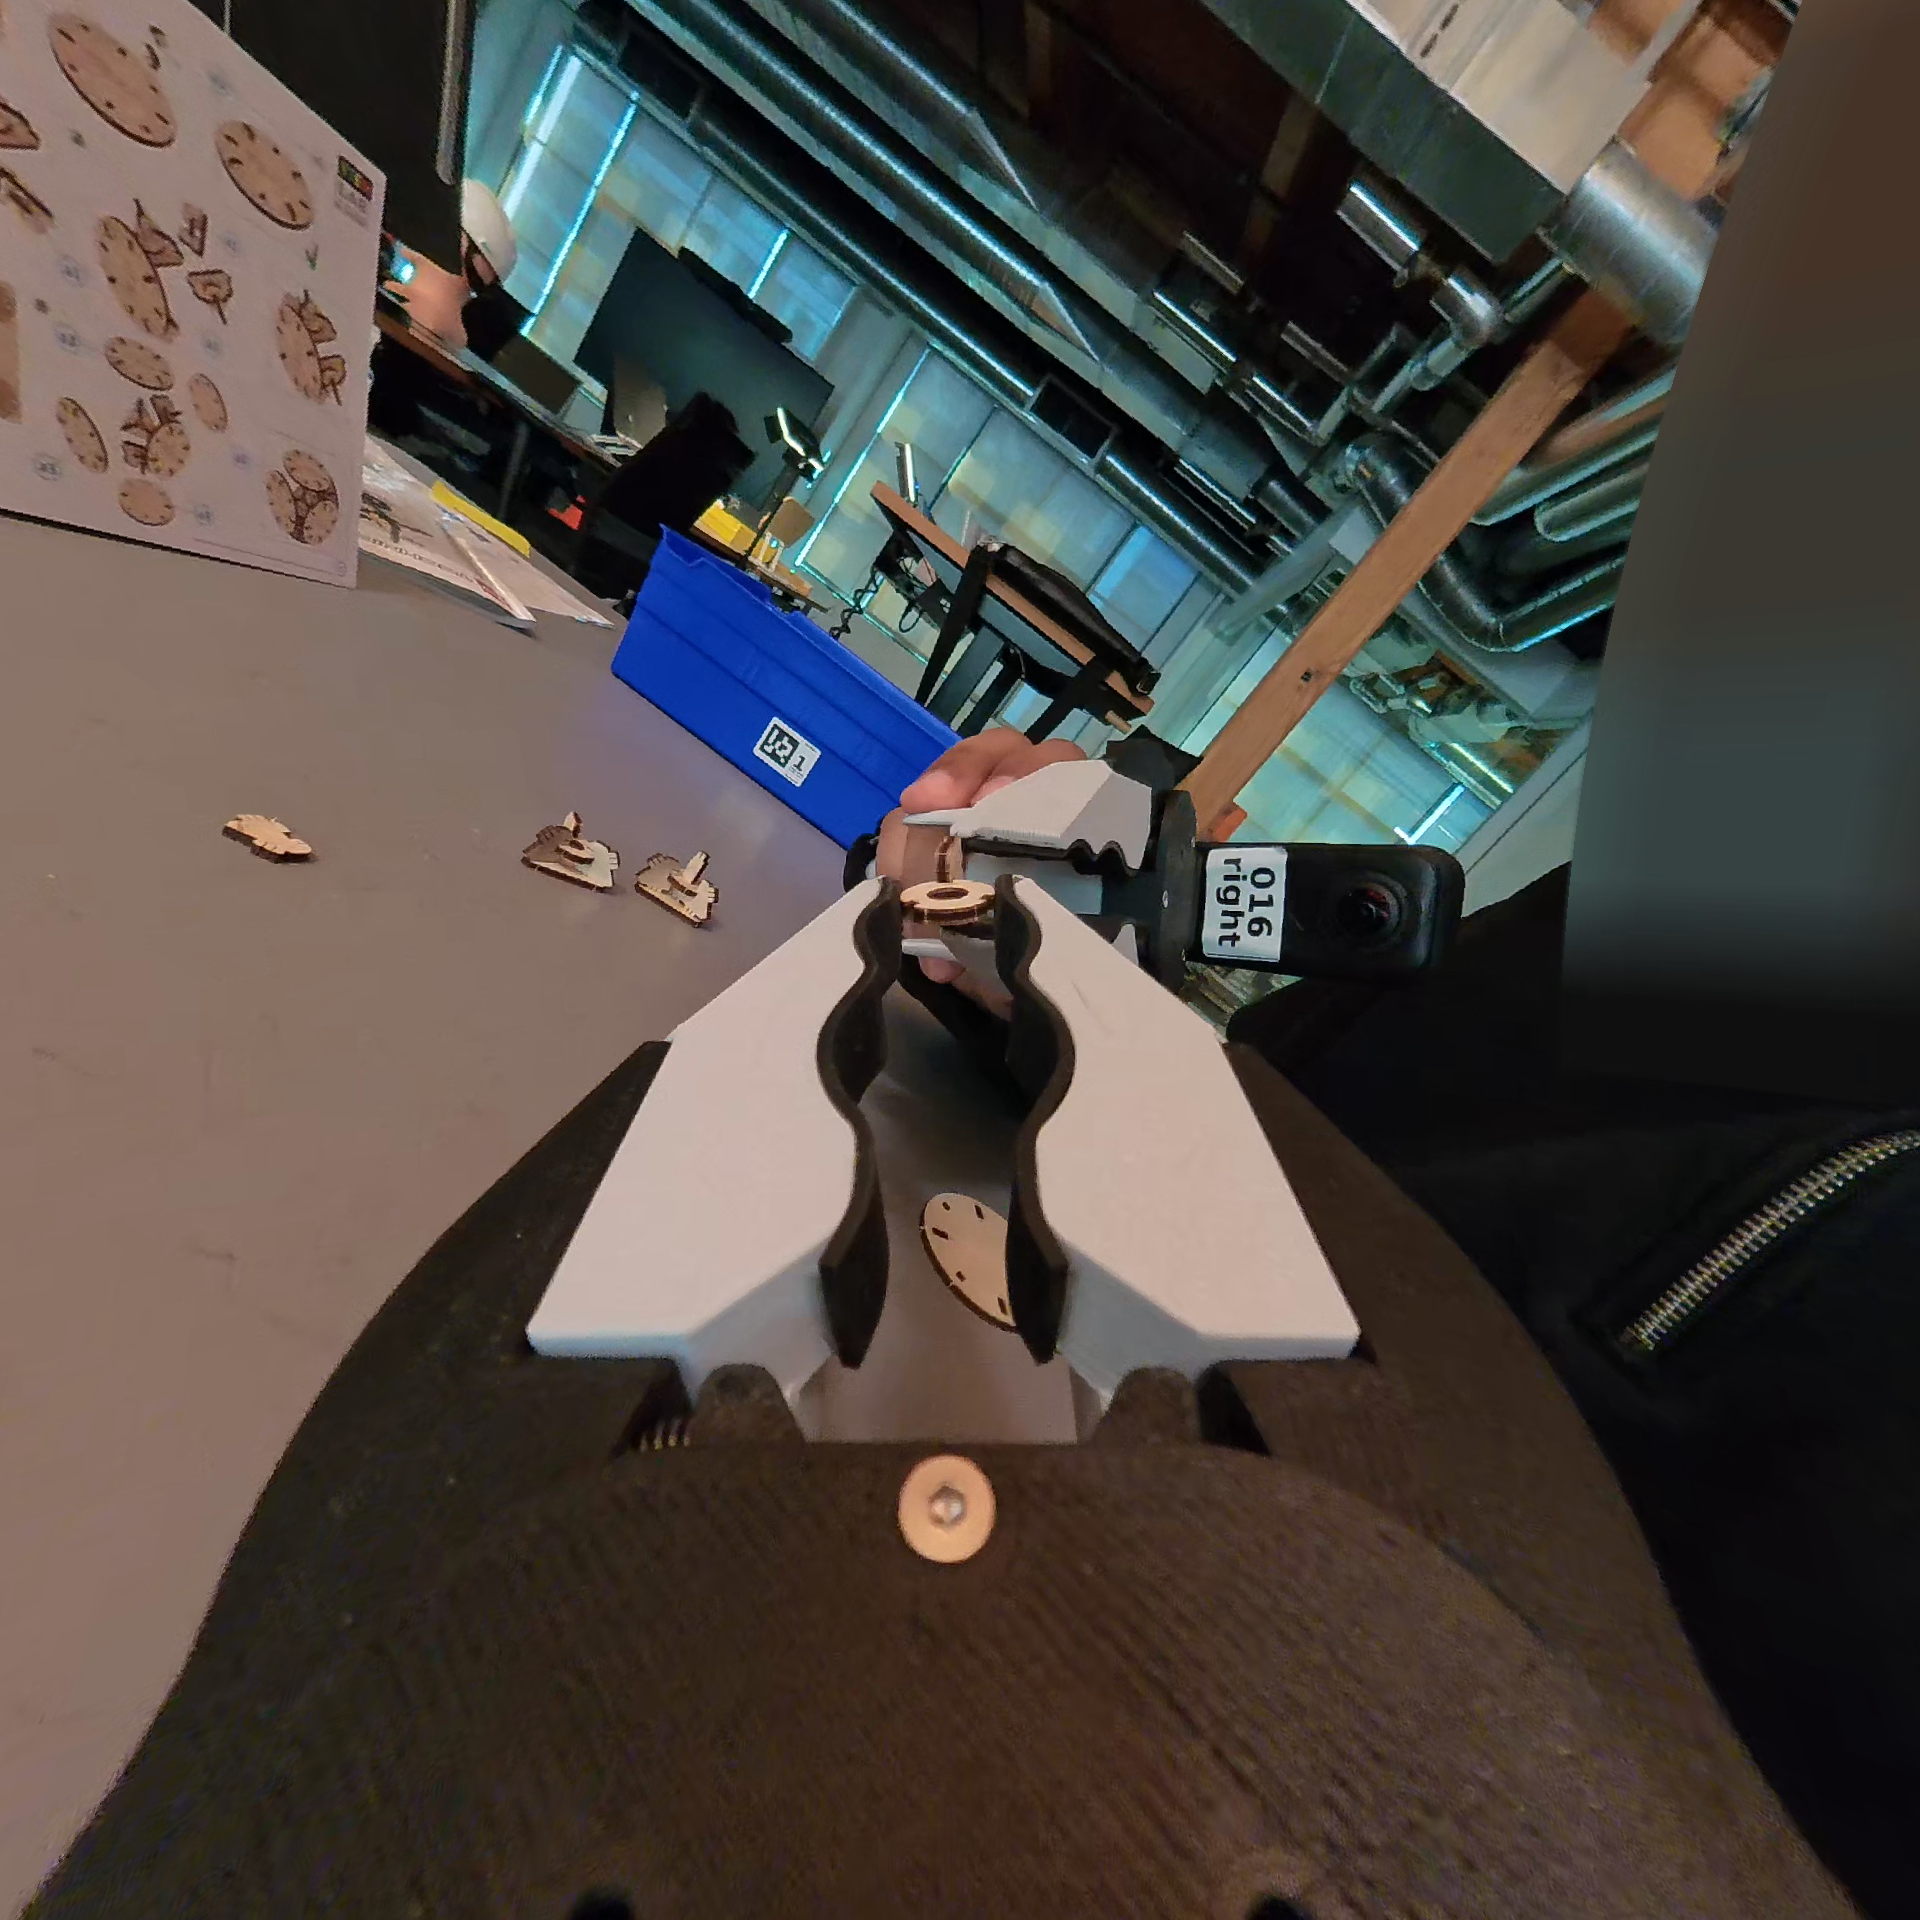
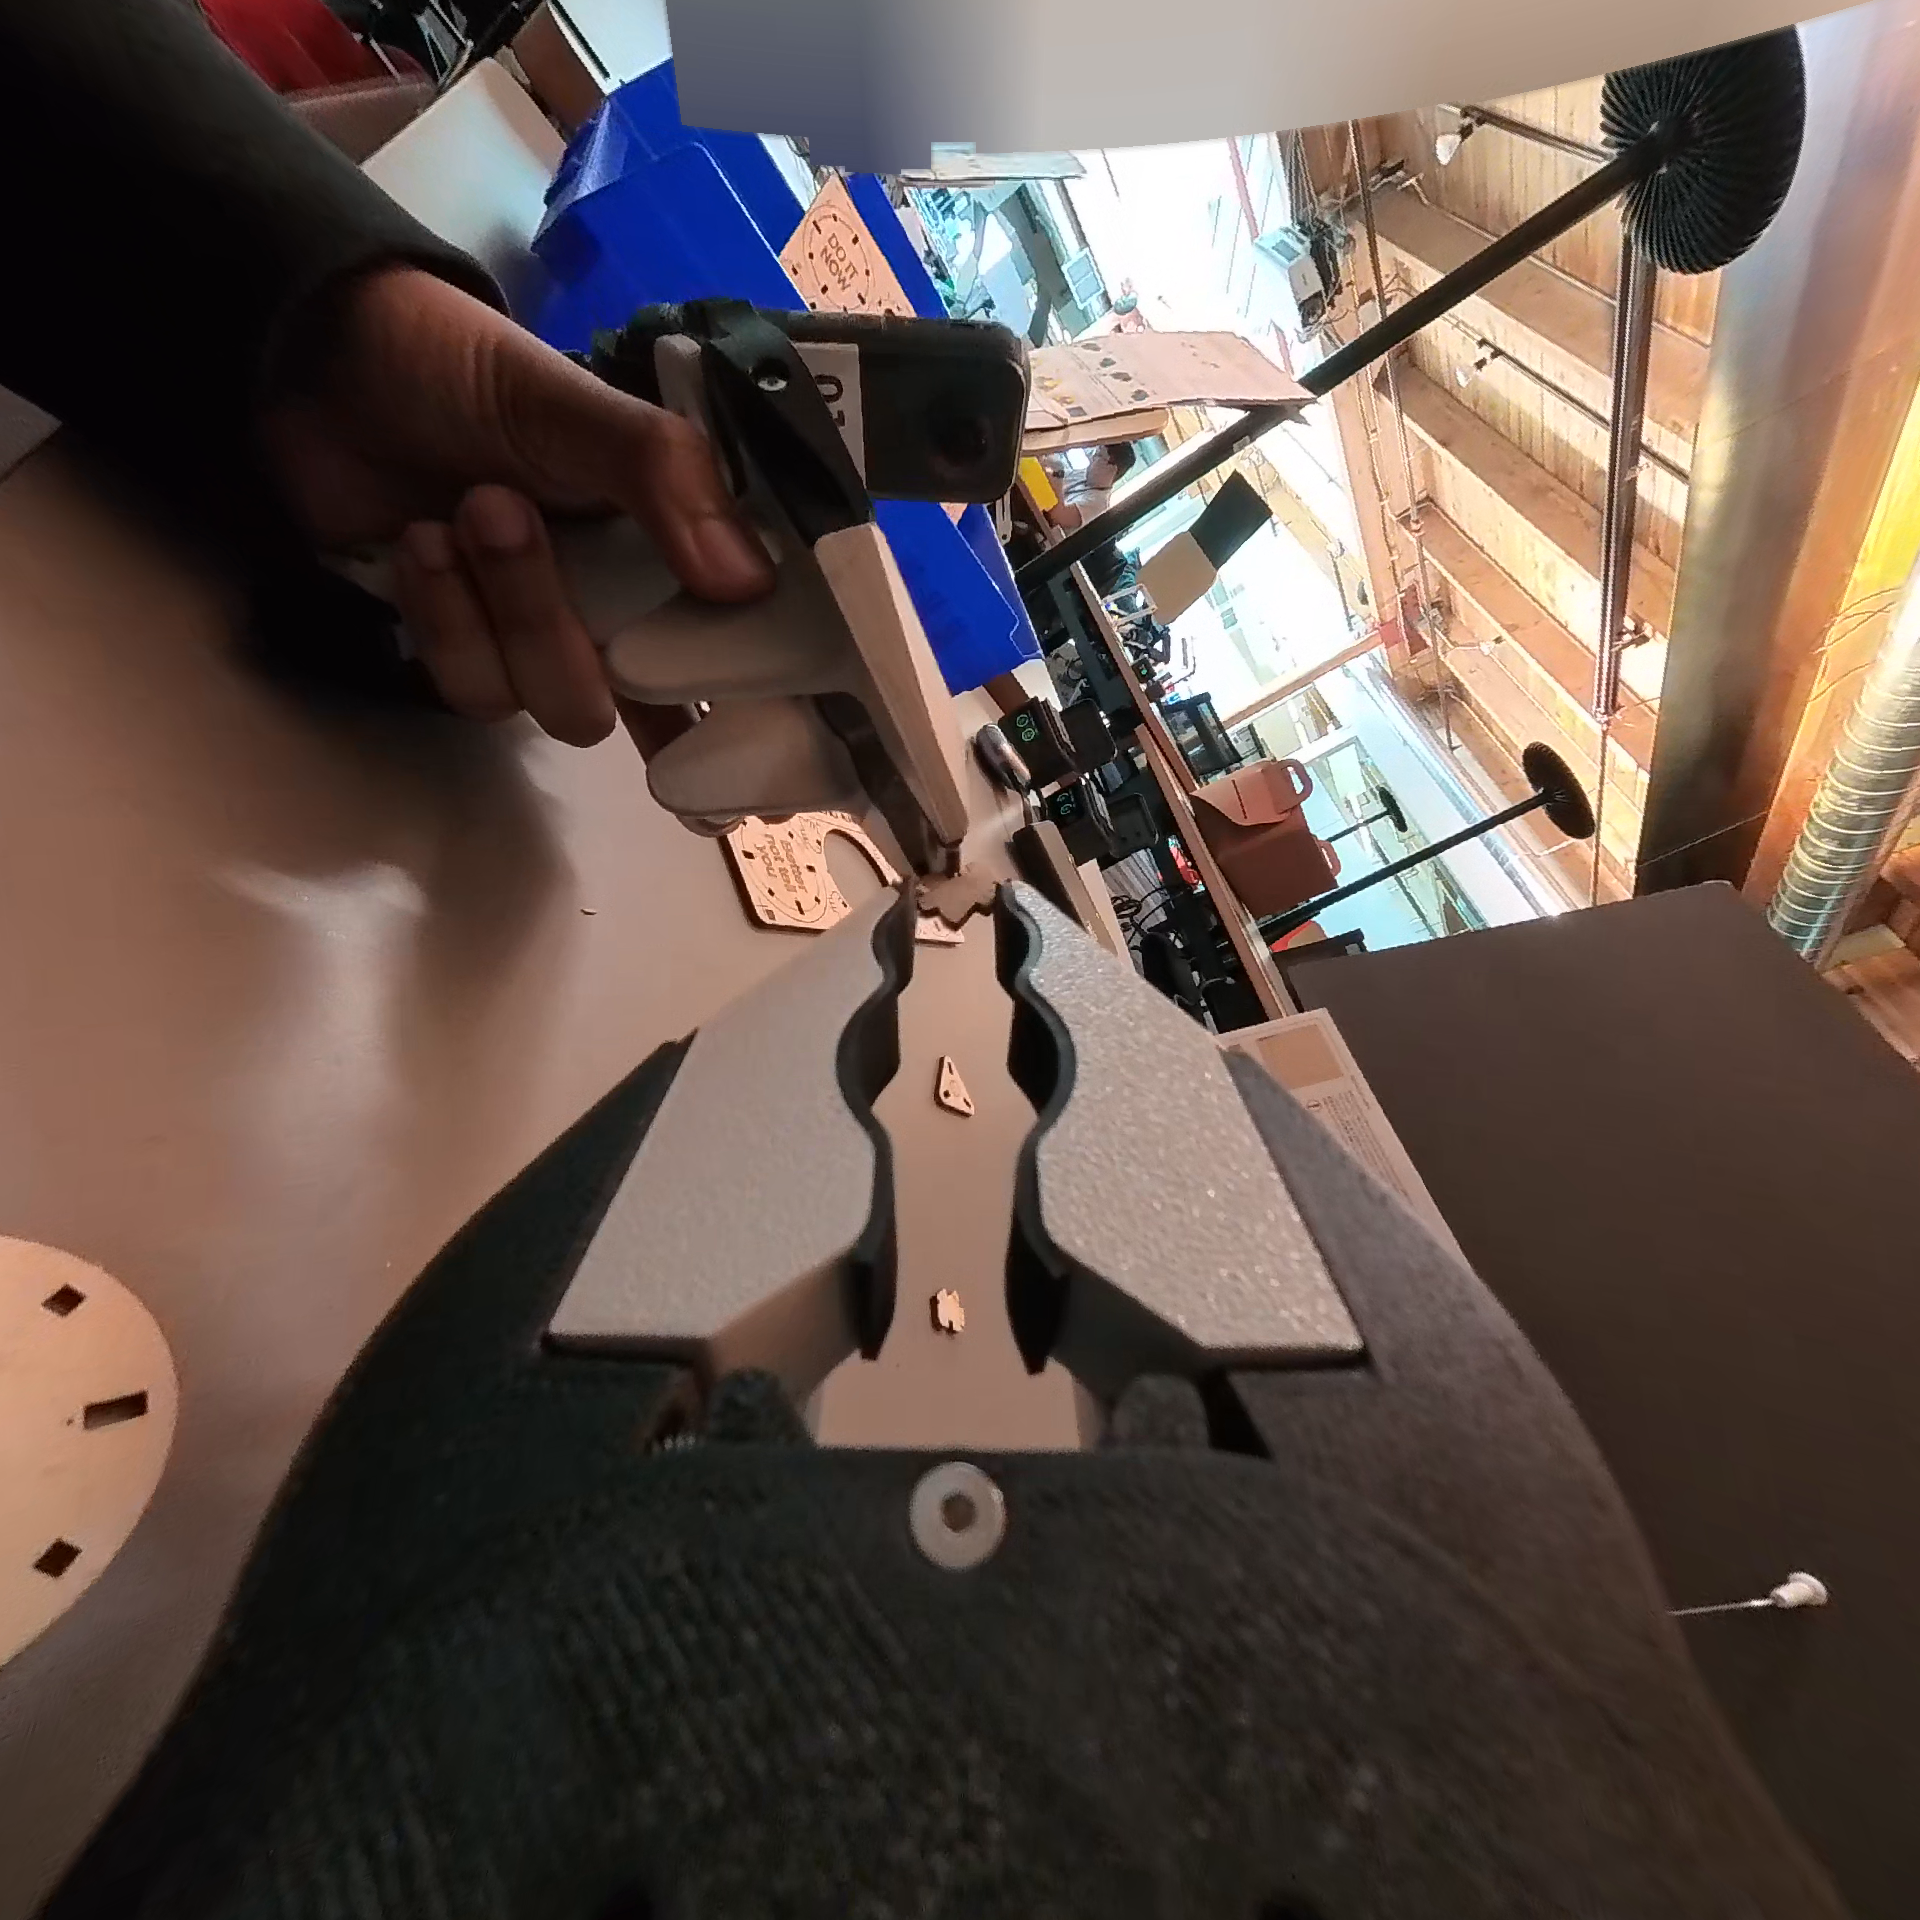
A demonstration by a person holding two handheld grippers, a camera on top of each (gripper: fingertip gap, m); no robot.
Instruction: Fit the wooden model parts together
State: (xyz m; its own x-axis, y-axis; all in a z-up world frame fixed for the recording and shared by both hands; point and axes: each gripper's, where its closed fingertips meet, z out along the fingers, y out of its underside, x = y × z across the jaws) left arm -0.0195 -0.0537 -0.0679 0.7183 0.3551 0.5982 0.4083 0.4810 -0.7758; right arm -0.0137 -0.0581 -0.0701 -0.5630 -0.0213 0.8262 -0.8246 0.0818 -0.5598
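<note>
Left gripper (image 1: 945, 902) clamps a small wooden ring (image 1: 943, 900) flat between its pads, raised off the worktop (image 1: 312, 987) so its notched edge is presented to the right gripper (image 2: 951, 904). The right gripper, its tips meeting the left's, pinches a small lobed wooden piece (image 2: 961, 896) edge-on against the ring, the two parts touching. On the worktop well apart lie three small wooden assemblies (image 1: 571, 854), a slotted disc (image 1: 971, 1257) beneath the left gripper, a blue bin (image 1: 769, 686) and a pictured parts sheet (image 1: 177, 281); a hand (image 2: 499, 499) crowds the joint.
</note>
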